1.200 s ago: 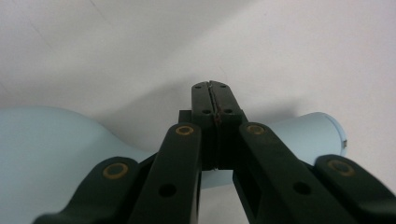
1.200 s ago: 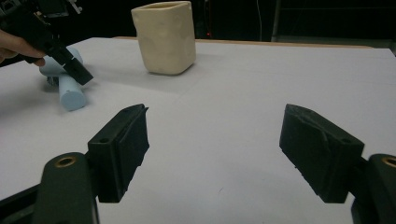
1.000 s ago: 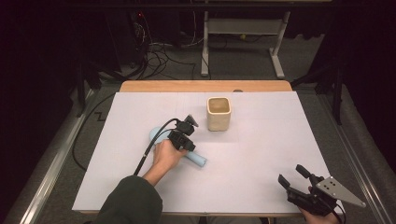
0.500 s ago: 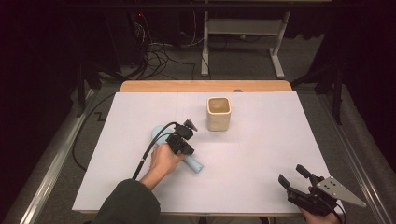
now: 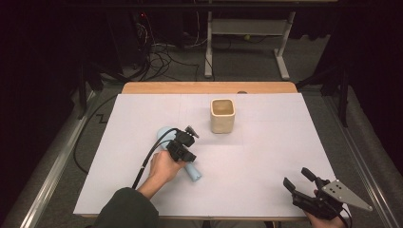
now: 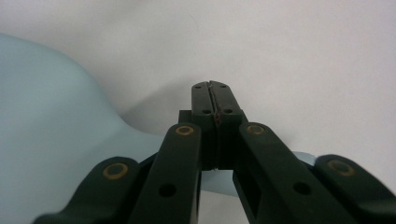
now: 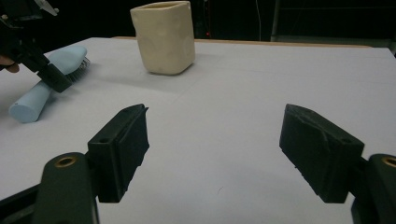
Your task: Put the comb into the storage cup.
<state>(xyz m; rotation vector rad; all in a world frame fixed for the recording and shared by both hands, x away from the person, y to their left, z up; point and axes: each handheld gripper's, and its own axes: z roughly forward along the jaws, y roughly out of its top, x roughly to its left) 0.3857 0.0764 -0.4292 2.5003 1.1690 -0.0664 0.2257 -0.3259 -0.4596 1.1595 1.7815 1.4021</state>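
Note:
A light blue hairbrush [image 5: 193,172] lies left of the table's middle, bristles down, its handle end toward the near edge. My left gripper [image 5: 186,155] hangs over the brush's neck, held by a hand. In the left gripper view its jaws [image 6: 215,95] are shut pad to pad with nothing between them. The brush [image 6: 56,140] passes under them and their tips stand over the white table. A cream square cup [image 5: 222,115] stands upright behind the middle. My right gripper [image 5: 296,176] sits at the near right corner, open and empty [image 7: 215,135], facing the cup [image 7: 164,37].
White paper [image 5: 266,156] covers the table, and a wooden strip [image 5: 209,87] shows at its far edge. A black cable [image 5: 147,159] trails from the left gripper toward the near left. On the floor beyond the table are cables and a metal frame [image 5: 244,28].
The left hand and its gripper have shifted a little toward the near edge. The brush's handle end has swung nearer with them. The right gripper has stayed put.

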